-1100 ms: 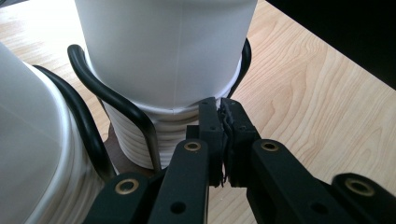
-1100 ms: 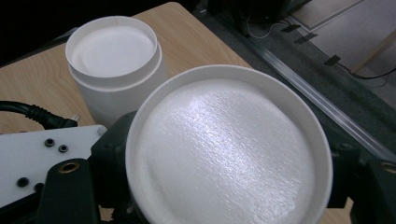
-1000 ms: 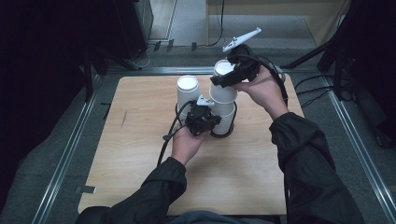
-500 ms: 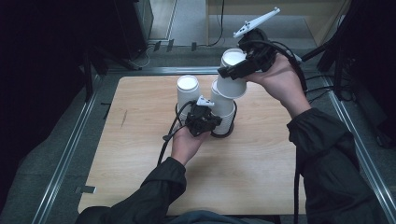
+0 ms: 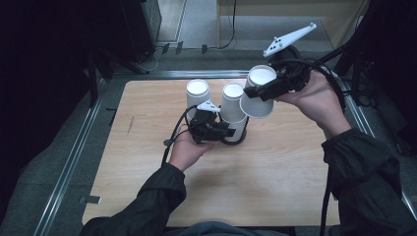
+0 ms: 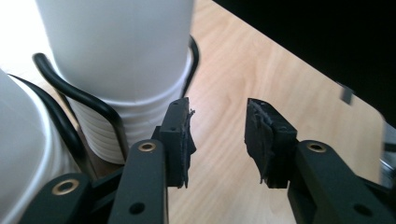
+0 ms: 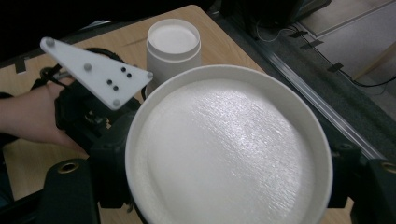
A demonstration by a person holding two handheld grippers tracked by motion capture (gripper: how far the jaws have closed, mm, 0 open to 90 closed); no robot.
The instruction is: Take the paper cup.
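The right claw pinches a white paper cup by its wall, upside down and tilted, lifted clear of the cup stack and just beside its top. The cup is plain white with a recessed base; it looks light and thin, easily crushed, so a gentle hold on the wall near the base seems best. The left claw is spread, empty, low beside the stack's black wire holder on the tabletop.

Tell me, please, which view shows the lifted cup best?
The high view: the lifted cup shows whole, tilted in the right gripper above the table. The right gripper view shows its upturned bottom close.
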